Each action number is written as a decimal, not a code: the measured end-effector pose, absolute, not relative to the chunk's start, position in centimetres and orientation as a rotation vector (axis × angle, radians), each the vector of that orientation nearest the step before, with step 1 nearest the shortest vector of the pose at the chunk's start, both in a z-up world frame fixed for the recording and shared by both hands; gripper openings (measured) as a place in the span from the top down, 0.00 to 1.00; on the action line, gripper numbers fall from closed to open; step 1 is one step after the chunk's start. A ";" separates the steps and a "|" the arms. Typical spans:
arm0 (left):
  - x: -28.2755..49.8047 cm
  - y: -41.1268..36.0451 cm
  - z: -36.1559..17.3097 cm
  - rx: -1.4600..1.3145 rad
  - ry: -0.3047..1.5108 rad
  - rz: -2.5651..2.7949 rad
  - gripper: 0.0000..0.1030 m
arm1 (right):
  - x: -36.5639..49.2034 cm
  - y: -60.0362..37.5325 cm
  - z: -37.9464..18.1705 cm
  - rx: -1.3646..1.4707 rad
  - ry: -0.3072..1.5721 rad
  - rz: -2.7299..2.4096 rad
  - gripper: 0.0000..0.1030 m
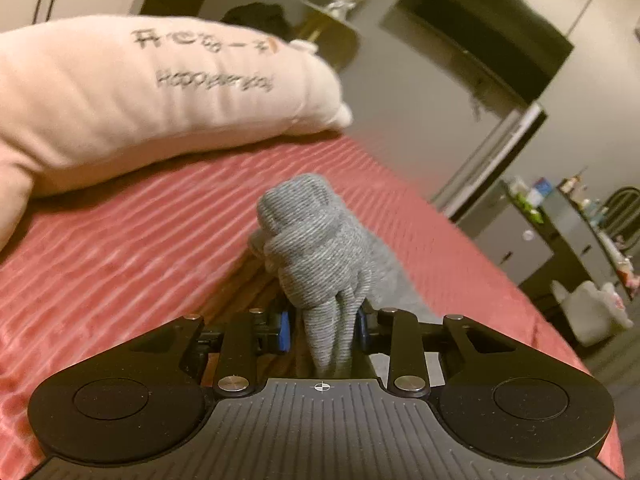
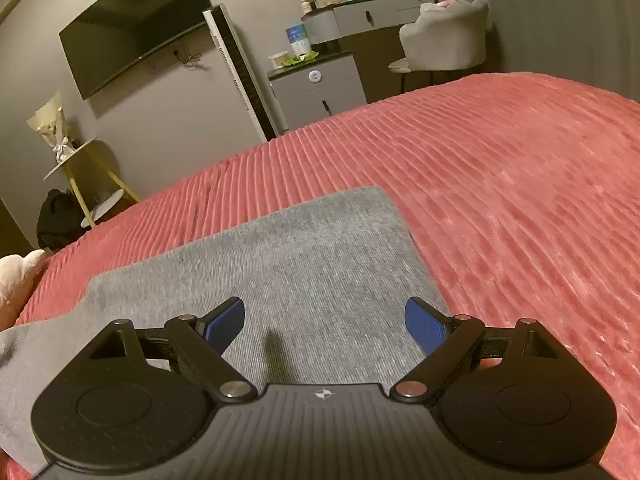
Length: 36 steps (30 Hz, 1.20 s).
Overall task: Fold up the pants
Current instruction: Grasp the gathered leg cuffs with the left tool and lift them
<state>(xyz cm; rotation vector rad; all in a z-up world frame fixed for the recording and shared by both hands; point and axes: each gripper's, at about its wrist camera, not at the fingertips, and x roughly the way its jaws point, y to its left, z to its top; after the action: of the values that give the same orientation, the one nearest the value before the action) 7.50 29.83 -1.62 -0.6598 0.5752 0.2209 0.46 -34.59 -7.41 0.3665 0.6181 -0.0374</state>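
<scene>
The step in hand looks like the start of a fold: one end of the grey ribbed-knit pants (image 1: 316, 248) is bunched and pinched between the blue pads of the left gripper (image 1: 322, 326), at lower centre of the left wrist view, the jaws narrow and pressing on the cloth. The gathered fabric stands up in a knot above the pads, clear of the pink-red ribbed bedspread (image 1: 120, 264), while more of the garment trails off to the right behind it.

In the right wrist view the rest of the pants (image 2: 320, 256) lies flat on the bedspread (image 2: 520, 184), filling the centre and lower left of the frame. The right gripper (image 2: 324, 326) hovers over this flat part with its jaws spread wide and nothing between them; whether its pads touch the cloth I cannot tell.

The next move, as I judge it, calls for the right gripper to take hold of a matching edge, so both ends can be carried over together and laid square on the flat part without the knit dragging or twisting.

Counted: one pair of pants, two grippers, one bedspread, one pale pink plush pillow with stitched lettering (image 1: 140, 92) at upper left of the left wrist view.
</scene>
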 end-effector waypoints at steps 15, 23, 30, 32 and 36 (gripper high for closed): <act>9.1 32.2 -6.9 -0.880 0.652 0.345 0.51 | 0.9 -34.2 -7.7 0.349 0.637 -0.040 0.14; 8.9 27.9 1.1 -0.537 0.563 0.241 0.64 | 0.4 -34.9 -7.5 0.403 0.610 -0.037 0.14; 7.1 18.3 9.2 -0.256 0.407 0.029 0.65 | -1.3 -36.2 -6.8 0.513 0.568 -0.037 0.14; 6.5 14.3 10.3 -0.186 0.378 -0.056 0.65 | -2.0 -36.5 -6.6 0.546 0.551 -0.019 0.14; 5.2 5.8 9.4 -0.070 0.403 -0.230 0.65 | -3.4 -36.5 -6.1 0.577 0.524 0.012 0.14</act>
<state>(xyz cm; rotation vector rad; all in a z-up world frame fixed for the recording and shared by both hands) 5.22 5.78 9.41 -0.0696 0.4030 -0.2301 -3.36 -36.55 -6.14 0.5774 0.5243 0.0118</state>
